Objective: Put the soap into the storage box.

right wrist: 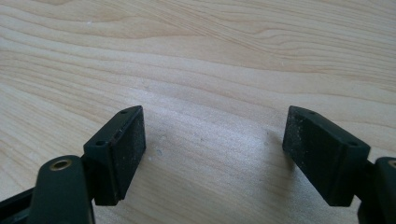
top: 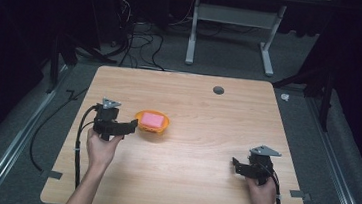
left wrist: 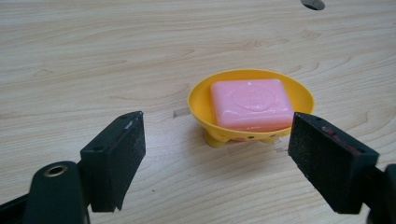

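The soap bar (left wrist: 251,103), pink and rectangular, lies flat in a yellow dish (left wrist: 198,100) that stands on the wooden surface (top: 206,129), left of centre in the high view. In the left gripper view the bar's long axis runs across the frame, one long side facing the camera. A round embossed mark sits on its top face; any writing in it is too faint to read. The left hand-held gripper (top: 129,125) is held level above the surface, gripped from below by the left hand (top: 102,147), with its jaws pointing toward the dish and their tips just beside its rim. In its own view the left hand-held gripper (left wrist: 217,154) shows its jaws standing apart with nothing between them. The right hand-held gripper (top: 237,166) is held low near the right front corner of the surface, well apart from the dish, pointing left; the right hand-held gripper (right wrist: 215,154) has its jaws spread over bare wood, holding nothing.
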Demonstrator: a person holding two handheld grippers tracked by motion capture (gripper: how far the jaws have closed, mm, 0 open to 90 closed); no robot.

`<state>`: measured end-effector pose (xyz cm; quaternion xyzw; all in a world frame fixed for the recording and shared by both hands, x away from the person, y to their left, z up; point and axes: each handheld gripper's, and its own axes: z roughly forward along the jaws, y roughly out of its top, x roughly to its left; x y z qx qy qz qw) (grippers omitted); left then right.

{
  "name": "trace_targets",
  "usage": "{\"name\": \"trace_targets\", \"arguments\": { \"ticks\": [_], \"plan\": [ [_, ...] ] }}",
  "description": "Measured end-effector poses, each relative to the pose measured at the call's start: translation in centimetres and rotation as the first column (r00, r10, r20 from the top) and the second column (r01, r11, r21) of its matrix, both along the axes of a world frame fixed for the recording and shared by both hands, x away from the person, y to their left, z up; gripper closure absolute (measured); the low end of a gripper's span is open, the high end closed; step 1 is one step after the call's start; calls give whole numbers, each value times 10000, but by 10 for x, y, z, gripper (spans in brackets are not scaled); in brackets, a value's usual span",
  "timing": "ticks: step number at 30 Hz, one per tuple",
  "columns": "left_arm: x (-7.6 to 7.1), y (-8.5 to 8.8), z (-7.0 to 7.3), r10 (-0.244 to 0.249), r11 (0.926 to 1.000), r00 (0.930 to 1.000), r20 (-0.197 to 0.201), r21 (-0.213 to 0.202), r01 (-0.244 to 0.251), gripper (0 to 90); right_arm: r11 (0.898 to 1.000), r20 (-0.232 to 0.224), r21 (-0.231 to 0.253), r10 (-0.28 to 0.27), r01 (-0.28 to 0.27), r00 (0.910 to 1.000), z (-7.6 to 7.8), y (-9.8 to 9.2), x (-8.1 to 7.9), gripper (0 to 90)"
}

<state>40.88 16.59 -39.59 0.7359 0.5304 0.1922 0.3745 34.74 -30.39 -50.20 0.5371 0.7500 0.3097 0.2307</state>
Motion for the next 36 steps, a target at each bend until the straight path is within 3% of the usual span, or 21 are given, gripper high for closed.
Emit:
{"name": "trace_targets", "arguments": {
  "ticks": [18, 36],
  "plan": [
    [-21, 16, -3, -170, 9997, 9993, 343, -180, 177, 194, 10000, 0, -2, 0, 0, 10000, 0, 0, 0, 219],
    [-37, 28, -13, -219, 9997, 9993, 307, -110, 222, 207, 10000, -13, 15, -6, 6, 10000, 0, 0, 0, 220]
  ]
}}
